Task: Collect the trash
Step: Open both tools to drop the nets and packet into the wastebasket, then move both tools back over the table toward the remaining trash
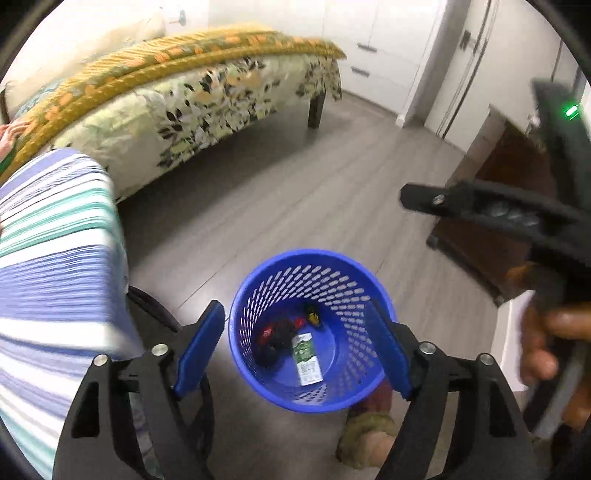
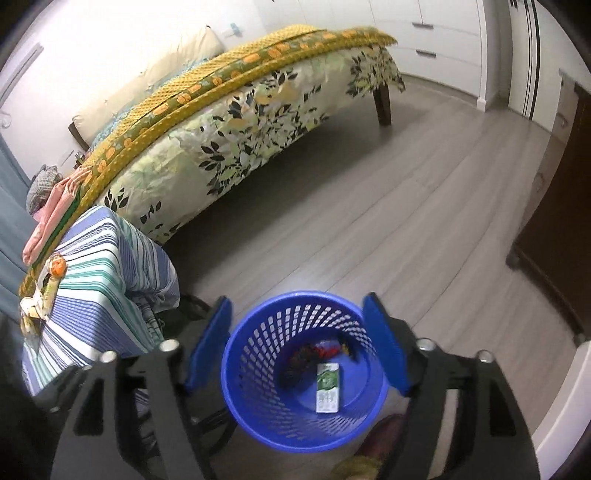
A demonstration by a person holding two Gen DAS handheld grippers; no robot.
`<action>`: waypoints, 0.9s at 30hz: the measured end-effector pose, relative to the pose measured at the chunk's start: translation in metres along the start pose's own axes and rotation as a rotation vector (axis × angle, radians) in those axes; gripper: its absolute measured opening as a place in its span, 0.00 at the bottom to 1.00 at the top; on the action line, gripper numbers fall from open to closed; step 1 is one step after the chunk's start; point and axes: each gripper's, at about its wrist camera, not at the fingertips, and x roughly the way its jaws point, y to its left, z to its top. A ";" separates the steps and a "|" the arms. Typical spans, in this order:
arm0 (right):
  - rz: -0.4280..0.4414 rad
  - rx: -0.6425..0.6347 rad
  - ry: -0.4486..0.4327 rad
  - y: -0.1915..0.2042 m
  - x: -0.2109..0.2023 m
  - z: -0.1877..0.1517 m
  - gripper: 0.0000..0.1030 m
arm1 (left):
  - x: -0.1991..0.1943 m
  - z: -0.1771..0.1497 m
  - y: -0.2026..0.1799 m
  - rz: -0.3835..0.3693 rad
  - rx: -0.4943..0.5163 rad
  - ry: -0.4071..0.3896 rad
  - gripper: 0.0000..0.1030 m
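A blue perforated trash basket point(image 1: 354, 391) stands on the grey floor below both grippers; it also shows in the right wrist view point(image 2: 258, 424). Inside lie a green-and-white carton point(image 1: 306, 358) point(image 2: 327, 386) and dark and red wrappers point(image 1: 275, 334) point(image 2: 314, 354). My left gripper point(image 1: 299, 350) is open and empty above the basket. My right gripper point(image 2: 297, 347) is open and empty above the basket too; its black body shows at the right of the left wrist view. More trash point(image 2: 46, 291) lies on the striped-cloth table point(image 2: 99, 266) at the left.
A bed with a floral sheet and yellow blanket point(image 2: 240, 110) runs along the back left. A dark wooden cabinet point(image 2: 554, 236) stands at the right. White drawers point(image 2: 436, 33) line the far wall. A foot in a slipper point(image 1: 365, 435) is beside the basket.
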 end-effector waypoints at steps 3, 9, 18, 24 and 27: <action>-0.019 -0.037 -0.031 0.015 -0.004 0.000 0.78 | -0.033 -0.006 0.013 -0.007 -0.026 -0.049 0.82; -0.017 -0.186 -0.124 0.073 -0.021 -0.006 0.80 | -0.087 -0.039 0.062 0.095 -0.068 -0.101 0.87; 0.148 -0.503 -0.094 0.219 -0.015 -0.063 0.82 | -0.152 -0.121 0.176 0.278 -0.257 -0.078 0.87; 0.276 -0.695 -0.033 0.309 -0.007 -0.117 0.82 | -0.183 -0.157 0.246 0.397 -0.368 -0.077 0.87; 0.287 -0.752 -0.016 0.333 0.000 -0.136 0.82 | -0.192 -0.157 0.281 0.428 -0.396 -0.089 0.87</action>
